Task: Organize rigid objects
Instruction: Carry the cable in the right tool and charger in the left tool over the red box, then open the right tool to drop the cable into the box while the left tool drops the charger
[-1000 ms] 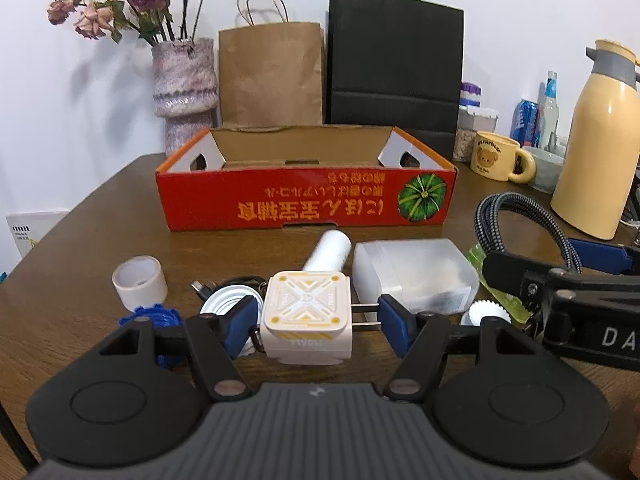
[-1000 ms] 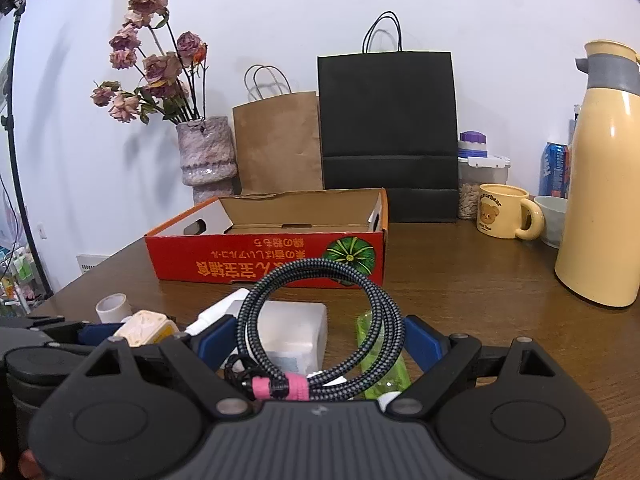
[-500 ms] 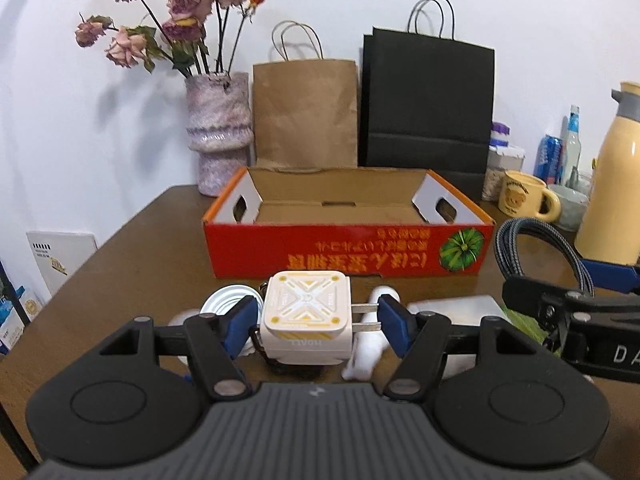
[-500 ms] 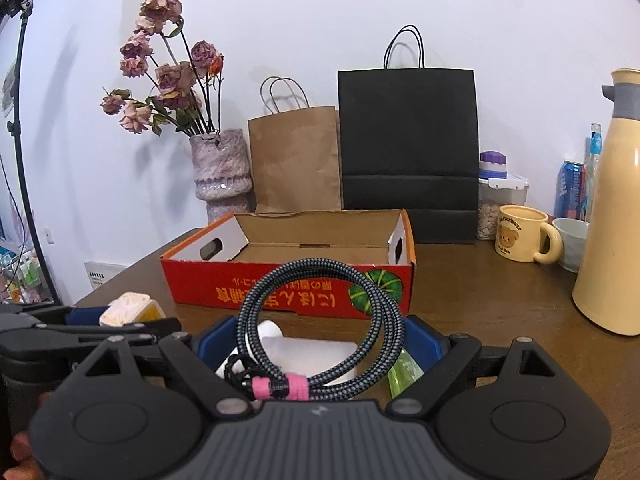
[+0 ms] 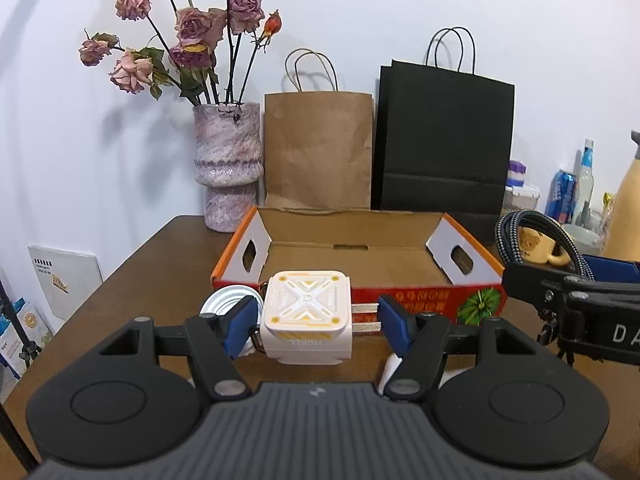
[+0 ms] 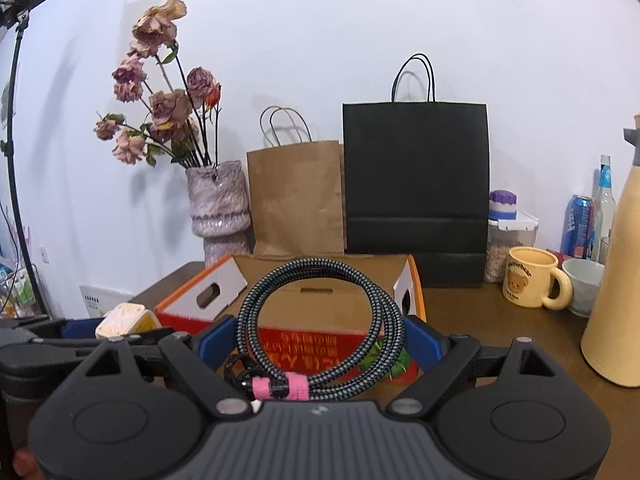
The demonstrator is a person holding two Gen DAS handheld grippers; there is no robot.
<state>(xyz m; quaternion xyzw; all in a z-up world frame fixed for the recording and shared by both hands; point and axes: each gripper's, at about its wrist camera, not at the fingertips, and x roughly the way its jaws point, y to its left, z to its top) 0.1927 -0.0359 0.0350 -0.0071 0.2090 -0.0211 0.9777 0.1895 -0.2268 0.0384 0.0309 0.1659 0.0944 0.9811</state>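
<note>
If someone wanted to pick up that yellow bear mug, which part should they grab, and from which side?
Judging by its pose, grip the yellow bear mug across its body, coming from the front or from above. It stands upright with its handle sticking out toward the pale bowl, which crowds that side, while the brown table in front is bare.

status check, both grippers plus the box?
Left gripper shut on white charger, prongs against one pad. Right gripper shut on coiled cable. Red box ahead, open, nothing blocking.
</note>
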